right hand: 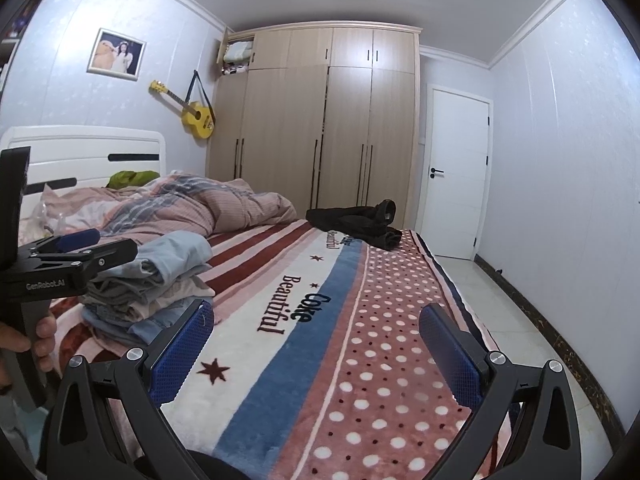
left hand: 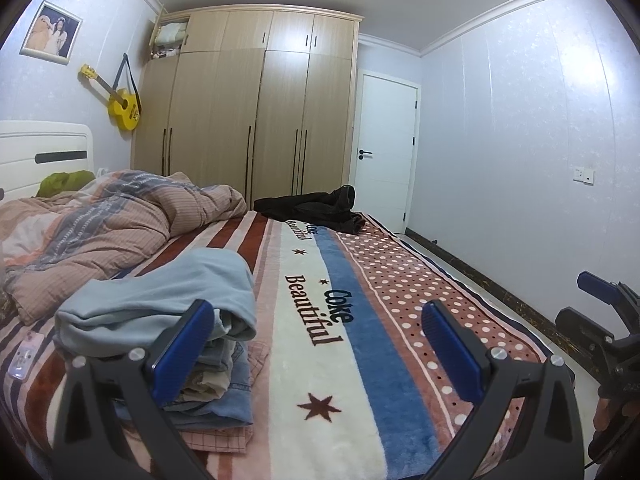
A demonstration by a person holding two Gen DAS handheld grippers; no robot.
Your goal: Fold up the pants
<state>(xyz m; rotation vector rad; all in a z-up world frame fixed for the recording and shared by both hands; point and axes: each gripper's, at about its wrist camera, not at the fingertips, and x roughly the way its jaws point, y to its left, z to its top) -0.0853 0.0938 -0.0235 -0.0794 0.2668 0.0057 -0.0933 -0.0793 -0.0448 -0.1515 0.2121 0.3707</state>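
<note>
Pants (left hand: 316, 206), dark and crumpled at twelve o'clock on the bed (left hand: 320, 340), await; left hand-held gripper (left hand: 318, 352) and right hand-held gripper (right hand: 316, 354) hover spread, empty, ready to reach.

Bare blanket (left hand: 320, 320) runs ahead between clothes stack (left hand: 168, 320) and bed edge.

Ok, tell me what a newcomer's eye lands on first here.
Probably the striped and dotted blanket lettered "Coke Beautiful", covering the bed. Next, the dark pants crumpled at its far end and the stack of folded clothes near the open left gripper. A yellow guitar hangs on the wall.
</note>
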